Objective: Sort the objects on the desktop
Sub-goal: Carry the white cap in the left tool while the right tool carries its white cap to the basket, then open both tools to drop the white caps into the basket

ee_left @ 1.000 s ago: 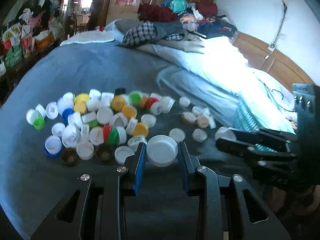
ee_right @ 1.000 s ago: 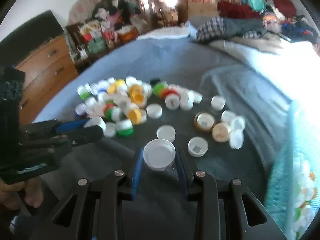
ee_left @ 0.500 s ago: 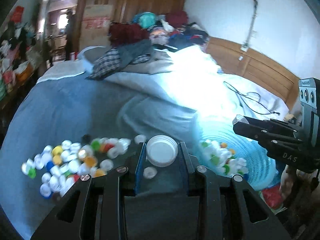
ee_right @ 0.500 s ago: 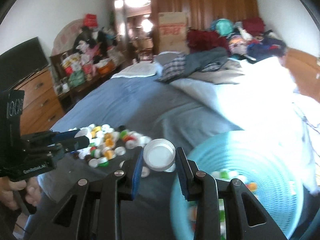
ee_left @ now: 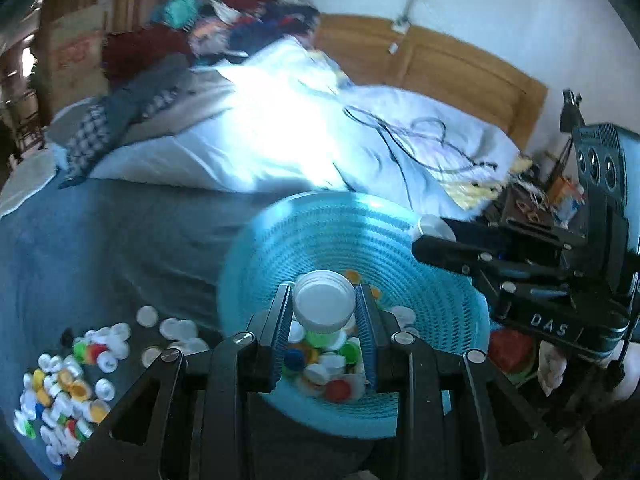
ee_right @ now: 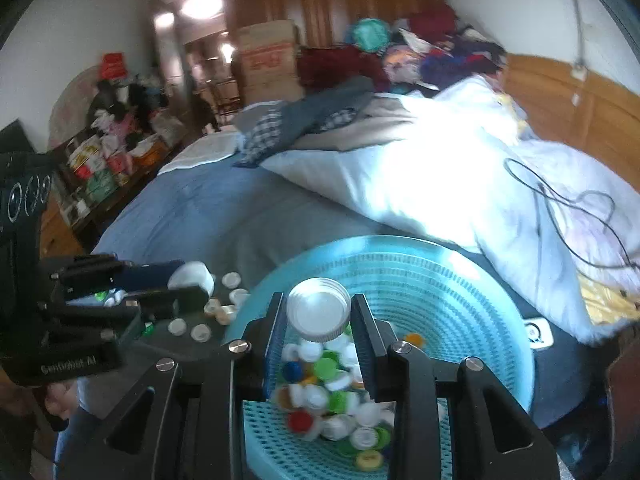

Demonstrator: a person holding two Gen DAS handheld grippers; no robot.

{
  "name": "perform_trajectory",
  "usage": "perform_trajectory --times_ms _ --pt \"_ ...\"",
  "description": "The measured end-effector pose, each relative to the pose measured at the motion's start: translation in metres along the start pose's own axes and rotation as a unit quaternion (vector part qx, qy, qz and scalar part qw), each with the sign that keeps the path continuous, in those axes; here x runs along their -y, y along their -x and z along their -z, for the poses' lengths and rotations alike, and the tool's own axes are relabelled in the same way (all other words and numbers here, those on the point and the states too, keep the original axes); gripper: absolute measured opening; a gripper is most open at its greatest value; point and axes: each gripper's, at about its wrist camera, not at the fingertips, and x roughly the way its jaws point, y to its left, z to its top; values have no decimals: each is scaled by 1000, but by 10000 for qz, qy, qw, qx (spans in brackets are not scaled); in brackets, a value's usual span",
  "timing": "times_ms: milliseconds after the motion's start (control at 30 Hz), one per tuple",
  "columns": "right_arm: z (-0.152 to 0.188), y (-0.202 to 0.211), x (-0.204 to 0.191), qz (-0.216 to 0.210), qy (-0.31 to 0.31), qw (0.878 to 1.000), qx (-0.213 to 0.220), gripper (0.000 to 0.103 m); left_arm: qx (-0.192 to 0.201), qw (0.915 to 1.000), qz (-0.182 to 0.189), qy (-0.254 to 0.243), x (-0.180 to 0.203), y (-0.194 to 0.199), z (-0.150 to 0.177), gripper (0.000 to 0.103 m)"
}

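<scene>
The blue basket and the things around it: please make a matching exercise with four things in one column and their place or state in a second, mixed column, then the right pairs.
Things:
1. left tool
2. blue basket
3. black cable
4. loose cap pile

Places or states:
A. on the grey blanket, outside the basket
B. shut on a large white cap
C. on the white bedding
D. contains mixed coloured caps

Pairs: 1-B, 2-D, 3-C, 4-A

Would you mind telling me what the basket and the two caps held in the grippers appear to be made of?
Basket: likely moulded plastic, glossy turquoise, with rows of small perforations in the wall and a sheen on the rim. Cap in the left gripper: white plastic, smooth and slightly translucent at the rim. Cap in the right gripper: also seemingly white plastic, matte, with fine ridges around its edge.
</scene>
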Motion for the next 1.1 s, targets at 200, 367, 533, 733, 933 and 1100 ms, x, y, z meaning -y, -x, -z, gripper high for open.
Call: perform_trajectory --times_ms 200,367,533,733,933,1100 --pt "2 -1 24 86 -210 9997 -53 35 -171 9995 145 -200 25 -12 -7 27" --pt "5 -3 22 71 -201 9997 -76 35 -166 9995 131 -220 28 -13 -7 27" --pt "7 -5 21 104 -181 9998 -66 35 -157 9997 32 -204 27 -16 -6 27" --pt "10 -5 22 152 -173 9997 -64 35 -132 9992 -231 -290 28 -17 -3 27" --pt "12 -7 21 149 -134 9998 -79 35 -104 9984 -443 -343 29 -19 -2 27" --pt "12 -3 16 174 -94 9998 14 69 -54 9966 -750 -349 25 -19 2 42"
